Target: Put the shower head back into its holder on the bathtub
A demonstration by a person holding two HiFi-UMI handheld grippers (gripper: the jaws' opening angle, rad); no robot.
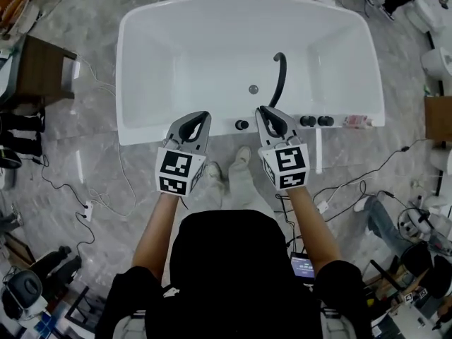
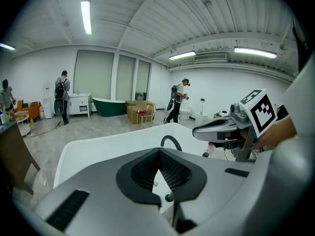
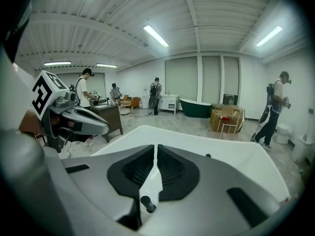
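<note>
I am reading this as the close of the job rather than its middle — the shower head, a slim black rod, is standing upright on the near rim of the bathtub, and I am judging it seated in its holder. Neither gripper is carrying anything. The left gripper is hovering over the rim just left of the rod, its fingers meeting at the tips. The right gripper is hovering just right of the rod, fingers together with only a thin slit showing between them. If the rod is sitting true, the next move is calling for nothing but keeping clear; if it is leaning, I am looking at a fresh grasp from above. Close by on the rim are the curved black spout and two knobs — the right gripper is nearest them and could knock them. Cables are trailing across the floor, and people are standing well behind the tub.
</note>
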